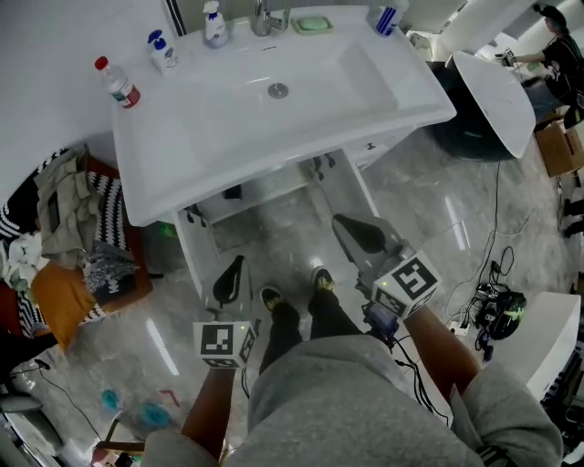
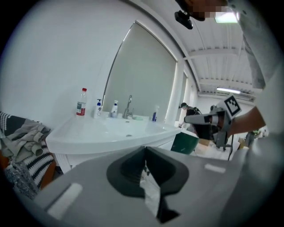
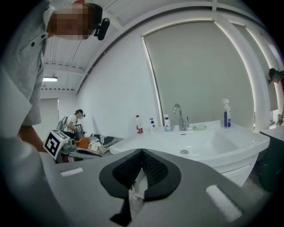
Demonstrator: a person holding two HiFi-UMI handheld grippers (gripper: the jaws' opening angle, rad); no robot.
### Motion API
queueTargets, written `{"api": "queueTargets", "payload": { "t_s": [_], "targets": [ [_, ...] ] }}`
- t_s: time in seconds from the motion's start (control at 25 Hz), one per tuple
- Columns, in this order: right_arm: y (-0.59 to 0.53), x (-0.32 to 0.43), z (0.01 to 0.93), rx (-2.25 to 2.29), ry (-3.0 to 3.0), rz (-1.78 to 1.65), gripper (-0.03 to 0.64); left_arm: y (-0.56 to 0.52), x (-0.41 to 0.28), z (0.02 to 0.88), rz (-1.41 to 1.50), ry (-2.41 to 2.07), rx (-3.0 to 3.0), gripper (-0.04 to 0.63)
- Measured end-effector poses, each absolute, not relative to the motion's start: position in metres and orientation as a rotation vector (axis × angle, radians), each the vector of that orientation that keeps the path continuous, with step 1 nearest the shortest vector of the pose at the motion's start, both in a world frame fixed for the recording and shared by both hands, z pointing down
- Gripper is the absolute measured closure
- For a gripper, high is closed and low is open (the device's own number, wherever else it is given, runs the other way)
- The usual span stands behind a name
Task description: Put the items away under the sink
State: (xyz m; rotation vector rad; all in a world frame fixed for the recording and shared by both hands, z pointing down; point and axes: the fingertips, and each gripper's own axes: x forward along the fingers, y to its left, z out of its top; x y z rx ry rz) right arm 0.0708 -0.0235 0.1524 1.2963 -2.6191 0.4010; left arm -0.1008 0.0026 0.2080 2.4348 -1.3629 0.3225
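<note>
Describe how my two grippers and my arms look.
The left gripper and the right gripper have grey moulded bodies with dark textured pads. Each carries a white cube with black square markers. A black cable trails from the right one. The person wears a grey top, and the forearms are bare.

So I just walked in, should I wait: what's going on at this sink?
A person stands facing the sink with the left tongs and right tongs both shut and empty. The red-capped bottle, two pump bottles, soap dish and spray bottle all sit on the sink top; nothing is picked up yet.
</note>
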Motion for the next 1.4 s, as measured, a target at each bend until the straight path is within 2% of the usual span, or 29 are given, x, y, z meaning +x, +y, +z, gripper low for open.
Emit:
{"api": "queueTargets", "payload": {
  "t_s": [0.44,0.76,1.4],
  "targets": [
    [0.043,0.041,0.081,1.295,-2.829,0.557,0.621,0.041,-0.104,0.131,0.208,-1.353,2.517,0.584],
    [0.058,0.053,0.084,1.273,-2.868,0.546,0.621,0.061,-0.091,0.113,0.213,-1.392,2.537,0.584],
    [0.146,0.135,0.109,1.322,-2.784,0.541,0.621,0.156,-0.002,0.101,0.208,-1.456,2.505,0.583]
  ]
}}
